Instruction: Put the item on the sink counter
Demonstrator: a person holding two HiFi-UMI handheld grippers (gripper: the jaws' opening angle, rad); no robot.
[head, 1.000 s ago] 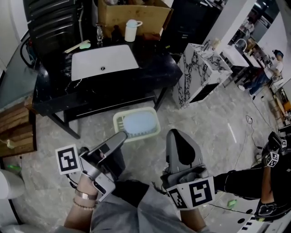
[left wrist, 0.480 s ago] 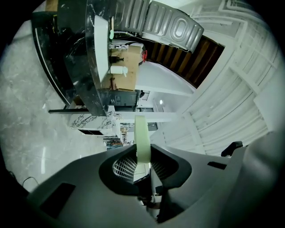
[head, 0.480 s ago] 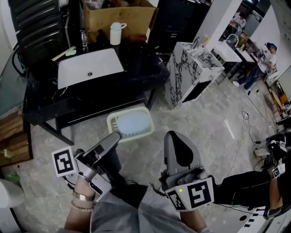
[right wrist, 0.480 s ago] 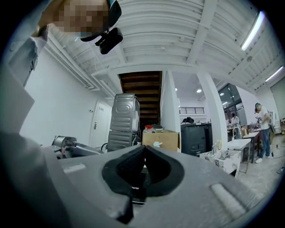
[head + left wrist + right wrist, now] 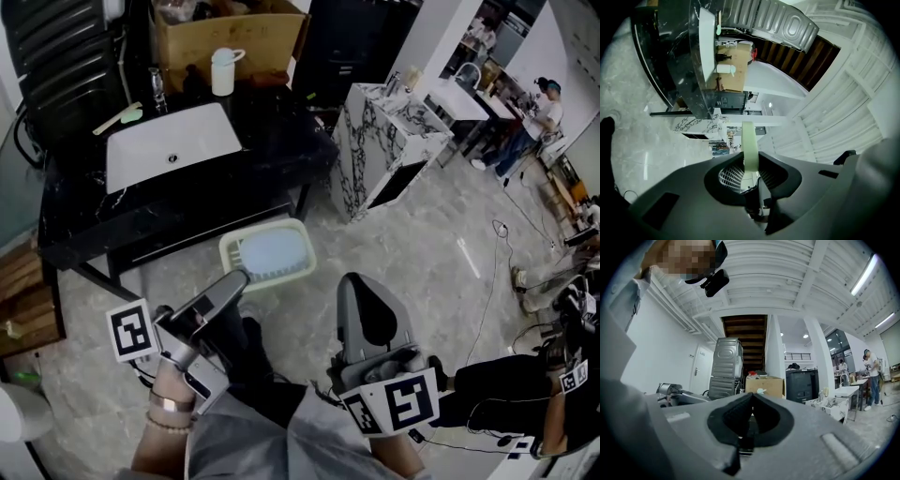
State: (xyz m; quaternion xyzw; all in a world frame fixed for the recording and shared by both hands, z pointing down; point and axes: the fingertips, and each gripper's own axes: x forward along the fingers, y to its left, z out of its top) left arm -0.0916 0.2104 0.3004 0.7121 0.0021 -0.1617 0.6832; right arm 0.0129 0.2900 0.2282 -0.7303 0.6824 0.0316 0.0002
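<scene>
Left tool (image 5: 232,281) is clamped on the near rim of our one pale green basket (image 5: 307,246), held out just short of the black table's (image 5: 281,155) front edge. On the table are one white sink (image 5: 169,145) and one cup (image 5: 222,71). There's open marble floor (image 5: 422,253) to the right. Right tool (image 5: 361,284) is pressed together, empty.

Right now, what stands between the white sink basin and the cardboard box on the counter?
In the head view, a white cup and the faucet stand on the dark counter between the sink basin and the cardboard box.
</scene>
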